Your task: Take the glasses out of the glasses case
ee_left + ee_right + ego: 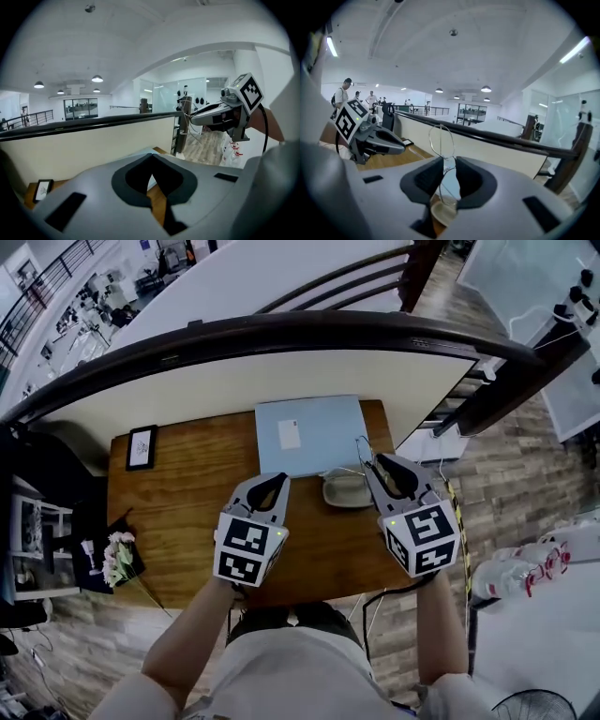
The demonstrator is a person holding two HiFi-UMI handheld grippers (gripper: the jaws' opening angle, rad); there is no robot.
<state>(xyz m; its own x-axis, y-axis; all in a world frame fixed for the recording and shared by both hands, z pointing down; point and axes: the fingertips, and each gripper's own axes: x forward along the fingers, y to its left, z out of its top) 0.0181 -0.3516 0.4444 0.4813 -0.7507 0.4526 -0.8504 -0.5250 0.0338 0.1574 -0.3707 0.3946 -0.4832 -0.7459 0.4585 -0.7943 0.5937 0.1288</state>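
Note:
The open beige glasses case (345,491) lies on the wooden table (187,502), just in front of a pale blue flat book or laptop (314,432). My right gripper (378,463) hangs above the case's right end, shut on thin wire-rimmed glasses (363,448). In the right gripper view the glasses (440,139) stand upright between the pads (433,171), with the case (442,212) far below. My left gripper (277,481) is raised left of the case, its jaws (151,158) meeting with nothing between them.
A small framed picture (142,446) lies at the table's far left corner and a bunch of pale flowers (117,557) at its left edge. A dark curved railing (281,332) runs behind the table. White bags (525,570) sit on the floor to the right.

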